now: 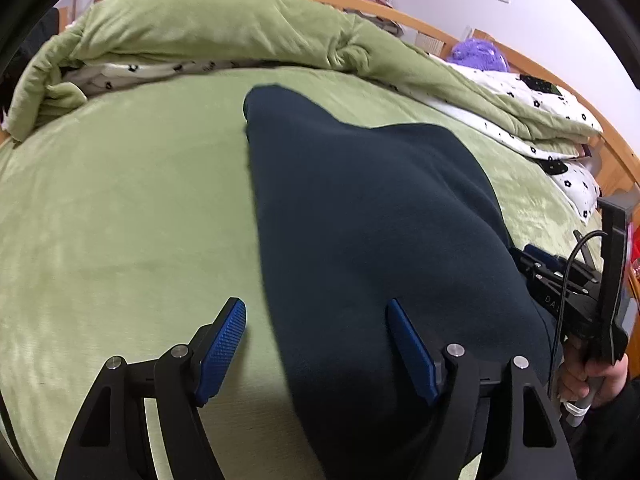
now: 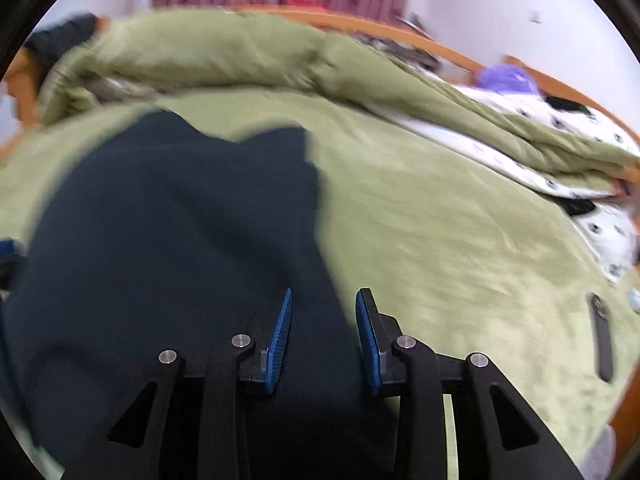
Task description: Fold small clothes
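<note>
From my left wrist camera, the dark navy soft-knit garment (image 1: pixel 368 220) lies spread on the light green plush bedcover (image 1: pixel 128 208), running from about twelve o'clock down to six o'clock and filling the right half of the view. My left gripper (image 1: pixel 316 312) has its blue-padded jaws spread wide; the left edge of the garment passes between them, the right pad sitting over the cloth and the left pad over bare bedcover, and nothing is clamped. At four o'clock I see my right hand (image 1: pixel 596 380) wrapped around the other tool's handle, beside the garment's right edge.

From the right wrist camera, which is blurred, my right gripper (image 2: pixel 324 304) has its jaws partly apart, with the garment's (image 2: pixel 180 240) right edge lying in the gap; the pads are not pressed on it. The cloth fills the view from nine to six o'clock. A rolled green quilt with white flower-print lining (image 2: pixel 240 52) sits at twelve o'clock, against an orange wooden bed frame (image 2: pixel 360 22).
</note>
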The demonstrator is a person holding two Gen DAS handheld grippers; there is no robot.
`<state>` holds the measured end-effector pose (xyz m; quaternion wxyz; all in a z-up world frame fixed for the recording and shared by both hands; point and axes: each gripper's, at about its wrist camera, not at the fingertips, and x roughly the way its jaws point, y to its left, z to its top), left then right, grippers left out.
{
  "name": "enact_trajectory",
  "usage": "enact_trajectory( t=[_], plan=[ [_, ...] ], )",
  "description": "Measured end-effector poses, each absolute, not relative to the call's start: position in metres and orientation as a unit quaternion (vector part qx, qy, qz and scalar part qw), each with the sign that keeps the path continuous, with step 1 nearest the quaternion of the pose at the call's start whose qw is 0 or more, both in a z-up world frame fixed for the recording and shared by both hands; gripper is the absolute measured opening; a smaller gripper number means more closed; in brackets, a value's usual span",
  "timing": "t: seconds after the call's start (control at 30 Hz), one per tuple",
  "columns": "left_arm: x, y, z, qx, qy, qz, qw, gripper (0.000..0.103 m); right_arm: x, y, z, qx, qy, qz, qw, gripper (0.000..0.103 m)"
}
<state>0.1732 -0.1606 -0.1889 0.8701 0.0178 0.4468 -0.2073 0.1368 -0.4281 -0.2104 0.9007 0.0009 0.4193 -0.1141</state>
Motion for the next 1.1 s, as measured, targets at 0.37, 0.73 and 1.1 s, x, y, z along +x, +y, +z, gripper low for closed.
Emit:
enact_trajectory(
  t=[0.37, 0.73, 1.1],
  plan=[
    [0.178, -0.158, -0.19, 0.002, 0.449, -0.208, 0.869, 0.073, 0.12, -0.472, -0.209, 0.055, 0.41, -0.165, 0.895, 0.01],
    [0.164, -0.152, -0.179, -0.005, 0.411, -0.192, 0.891, 0.073, 0.1, -0.411, -0.141, 0.078, 0.3, -0.024, 0.95, 0.04],
    [0.183, -0.115, -0.171, -0.04, 0.409, -0.16, 0.897, 0.073, 0.137, -0.31, -0.187, -0.043, 0.365, 0.017, 0.93, 0.04]
  ],
)
